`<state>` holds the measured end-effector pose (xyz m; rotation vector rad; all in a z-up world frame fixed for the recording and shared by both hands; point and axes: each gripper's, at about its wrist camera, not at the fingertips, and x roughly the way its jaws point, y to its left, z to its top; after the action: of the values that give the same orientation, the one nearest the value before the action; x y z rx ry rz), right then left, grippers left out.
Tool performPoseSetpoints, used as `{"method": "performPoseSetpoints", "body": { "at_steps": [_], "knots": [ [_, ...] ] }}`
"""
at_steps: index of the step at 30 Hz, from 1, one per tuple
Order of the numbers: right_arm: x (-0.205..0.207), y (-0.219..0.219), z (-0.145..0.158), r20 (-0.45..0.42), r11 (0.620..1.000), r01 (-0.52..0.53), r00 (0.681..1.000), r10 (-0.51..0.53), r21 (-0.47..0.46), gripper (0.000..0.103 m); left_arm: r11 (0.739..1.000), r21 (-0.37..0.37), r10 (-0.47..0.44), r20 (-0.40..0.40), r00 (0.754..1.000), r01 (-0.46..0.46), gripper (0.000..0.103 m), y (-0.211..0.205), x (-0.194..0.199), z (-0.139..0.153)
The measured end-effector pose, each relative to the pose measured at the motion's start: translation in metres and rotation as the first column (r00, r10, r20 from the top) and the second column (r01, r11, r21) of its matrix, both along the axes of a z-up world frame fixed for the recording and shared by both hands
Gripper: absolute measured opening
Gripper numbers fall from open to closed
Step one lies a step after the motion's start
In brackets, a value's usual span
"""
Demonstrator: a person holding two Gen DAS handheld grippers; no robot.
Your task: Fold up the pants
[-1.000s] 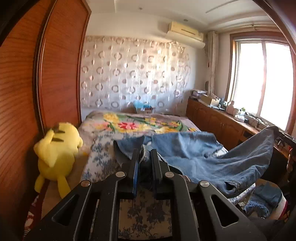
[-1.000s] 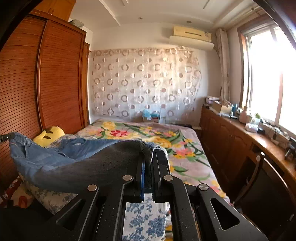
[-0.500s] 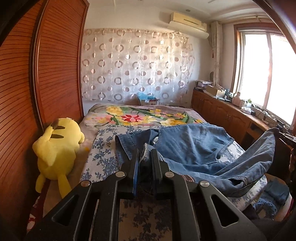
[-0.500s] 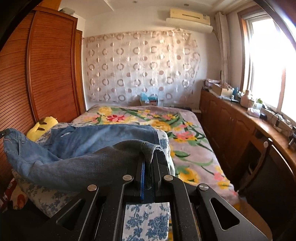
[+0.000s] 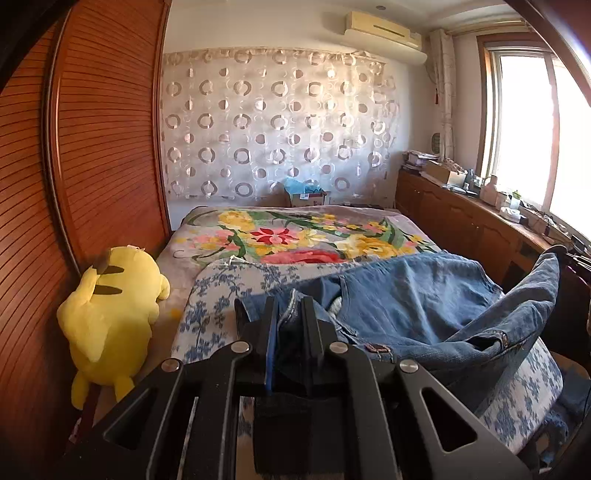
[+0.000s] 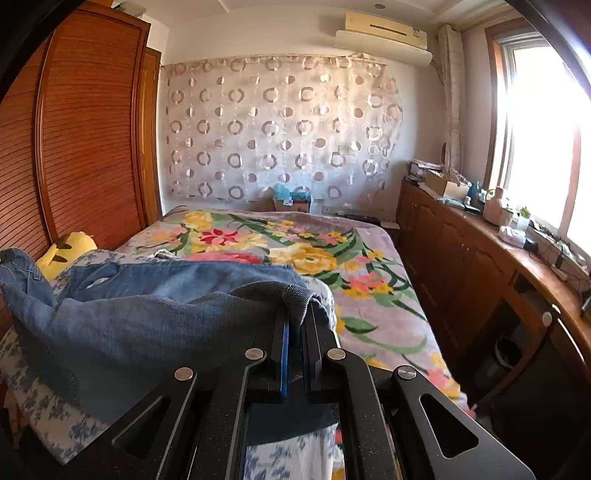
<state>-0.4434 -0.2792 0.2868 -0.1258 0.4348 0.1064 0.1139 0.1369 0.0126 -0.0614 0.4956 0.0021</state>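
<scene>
Nearest in the left wrist view, the black two-finger left gripper [image 5: 288,314] has its jaws drawn narrow on a bunched edge of the blue denim pants [image 5: 413,299]. In the right wrist view, the black two-finger right gripper [image 6: 295,321] has its jaws nearly together, clamping a folded denim edge of the same pants [image 6: 147,317]. Between the two grips the pants sag across the near end of the bed, partly lifted and partly resting on a white quilt printed with blue flowers [image 5: 221,295]. To the left, against the slatted reddish-brown wooden wardrobe [image 5: 92,147], lies a yellow plush toy [image 5: 110,314]. Farther off, a grey blanket with large red and yellow flowers [image 6: 295,240] covers the bed. Along the right runs a low wooden cabinet [image 6: 461,251] beneath a bright window [image 6: 535,129]. At the far wall hangs a pale curtain patterned with rings [image 5: 277,125], with a white air conditioner [image 6: 384,31] above.
</scene>
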Motion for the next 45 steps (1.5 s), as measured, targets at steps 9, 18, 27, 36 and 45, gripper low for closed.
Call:
{"method": "performPoseSetpoints", "body": {
  "at_steps": [9,18,27,36,45],
  "knots": [
    [0.044,0.007,-0.007,-0.004,1.0,-0.003,1.0,0.003,0.002,0.005,0.999,0.039,0.013,-0.029,0.999,-0.012,0.012,0.007,0.047,-0.001],
    [0.09,0.022,-0.019,-0.039,0.999,-0.02,0.999,0.018,-0.034,0.005,0.998,0.062,0.023,-0.088,0.996,-0.018,0.01,0.01,0.091,-0.018],
    [0.135,0.027,-0.021,-0.078,0.999,-0.035,0.996,0.032,-0.032,0.005,0.997,0.061,0.049,-0.135,0.99,-0.041,0.01,0.023,0.124,-0.031],
    [0.166,0.028,-0.045,-0.193,0.999,-0.024,0.981,0.016,-0.043,0.005,0.998,0.046,0.046,-0.178,0.983,-0.039,0.011,0.031,0.141,-0.05],
    [0.146,0.024,-0.018,-0.196,1.0,-0.028,0.98,0.026,-0.008,0.037,0.998,0.057,0.031,-0.16,0.987,-0.022,0.046,0.024,0.13,-0.039]
  ]
}}
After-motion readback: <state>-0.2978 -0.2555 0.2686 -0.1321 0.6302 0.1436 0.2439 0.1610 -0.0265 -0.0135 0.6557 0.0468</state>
